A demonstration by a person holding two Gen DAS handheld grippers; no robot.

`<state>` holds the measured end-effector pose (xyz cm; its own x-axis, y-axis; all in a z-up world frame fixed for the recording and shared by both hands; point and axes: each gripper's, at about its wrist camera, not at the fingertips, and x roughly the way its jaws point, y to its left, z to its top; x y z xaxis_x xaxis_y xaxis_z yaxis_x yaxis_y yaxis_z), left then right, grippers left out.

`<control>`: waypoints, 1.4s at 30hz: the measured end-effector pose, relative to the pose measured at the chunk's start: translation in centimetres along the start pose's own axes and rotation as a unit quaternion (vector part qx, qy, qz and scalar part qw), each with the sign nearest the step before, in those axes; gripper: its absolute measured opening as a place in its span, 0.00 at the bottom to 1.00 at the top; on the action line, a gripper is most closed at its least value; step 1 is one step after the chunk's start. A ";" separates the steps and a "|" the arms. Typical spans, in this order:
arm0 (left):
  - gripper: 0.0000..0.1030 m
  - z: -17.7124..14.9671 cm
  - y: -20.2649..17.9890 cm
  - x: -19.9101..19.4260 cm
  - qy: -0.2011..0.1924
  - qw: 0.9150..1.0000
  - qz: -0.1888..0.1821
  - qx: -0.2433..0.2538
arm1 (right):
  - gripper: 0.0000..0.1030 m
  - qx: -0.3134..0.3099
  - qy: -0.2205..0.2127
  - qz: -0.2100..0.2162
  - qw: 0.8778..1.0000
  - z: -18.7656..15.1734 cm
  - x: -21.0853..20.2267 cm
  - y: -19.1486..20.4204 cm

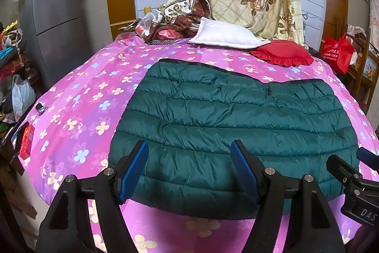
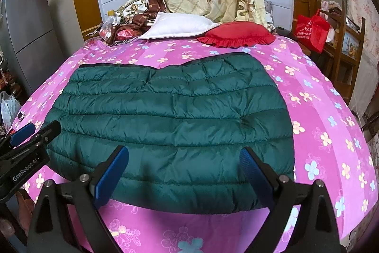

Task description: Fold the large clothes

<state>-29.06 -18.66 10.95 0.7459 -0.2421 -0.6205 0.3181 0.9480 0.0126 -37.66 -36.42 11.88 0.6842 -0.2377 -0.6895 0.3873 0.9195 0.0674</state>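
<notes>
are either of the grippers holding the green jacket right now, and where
Nothing is held. The left gripper and right gripper both stand open above the near edge of the green jacket.

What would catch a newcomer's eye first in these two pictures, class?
A dark green quilted jacket lies folded flat in the middle of a bright pink flowered bedsheet. Behind it, at the bed's far end, sit a white pillow and a red frilled cushion. Both hand-held grippers hover open above the jacket's near edge.
</notes>
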 end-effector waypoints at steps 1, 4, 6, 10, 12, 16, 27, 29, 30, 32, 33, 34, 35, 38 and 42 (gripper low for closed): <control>0.50 0.0 0.0 0.0 0.001 1.000 0.000 0.000 | 0.94 -0.001 0.000 -0.001 1.000 0.0 -0.1 0.0; 0.50 0.1 -0.1 0.1 0.004 1.000 -0.001 -0.001 | 0.94 -0.001 0.000 0.000 1.000 0.0 0.0 0.1; 0.50 0.1 -0.2 0.1 0.004 1.000 -0.003 -0.002 | 0.94 -0.001 -0.001 0.000 1.000 0.1 -0.1 0.1; 0.50 0.2 -0.1 0.1 0.004 1.000 -0.001 -0.001 | 0.94 -0.001 -0.001 0.001 1.000 0.2 0.0 0.1; 0.50 0.2 -0.2 0.2 0.006 1.000 -0.003 -0.002 | 0.94 0.000 0.001 0.000 1.000 0.2 0.0 0.1; 0.50 0.2 -0.2 0.3 0.007 1.000 -0.003 -0.002 | 0.94 0.000 0.002 0.001 1.000 0.3 0.2 0.1; 0.50 -0.1 0.0 1.0 0.012 1.000 -0.005 -0.003 | 0.94 0.004 0.006 0.004 1.000 0.3 0.7 0.0; 0.50 -0.1 0.0 1.1 0.013 1.000 -0.006 -0.003 | 0.94 0.004 0.006 0.005 1.000 0.3 0.7 -0.1; 0.50 -0.1 0.0 1.1 0.014 1.000 -0.006 -0.003 | 0.94 0.004 0.006 0.004 1.000 0.3 0.7 0.0; 0.50 -0.1 0.0 1.1 0.014 1.000 -0.006 -0.003 | 0.94 0.004 0.007 0.005 1.000 0.2 0.8 0.0; 0.50 -0.1 0.0 1.1 0.015 1.000 -0.006 -0.003 | 0.94 0.004 0.008 0.005 1.000 0.2 0.8 0.0; 0.50 -0.1 0.1 1.3 0.017 1.000 -0.007 -0.004 | 0.94 0.004 0.009 0.005 1.000 0.2 0.8 0.0; 0.50 -0.1 0.1 1.3 0.018 1.000 -0.007 -0.004 | 0.94 0.005 0.010 0.005 1.000 0.1 0.9 0.0; 0.50 -0.1 0.2 1.5 0.021 1.000 -0.008 -0.005 | 0.94 0.006 0.013 0.006 1.000 0.2 1.1 -0.1; 0.50 -0.1 0.2 1.8 0.025 1.000 -0.009 -0.006 | 0.94 0.007 0.012 0.007 1.000 0.2 1.2 -0.1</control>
<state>-27.71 -18.85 9.72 0.7097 -0.2478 -0.6595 0.3235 0.9462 -0.0074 -36.75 -36.84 11.17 0.6747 -0.2169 -0.7055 0.3860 0.9184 0.0868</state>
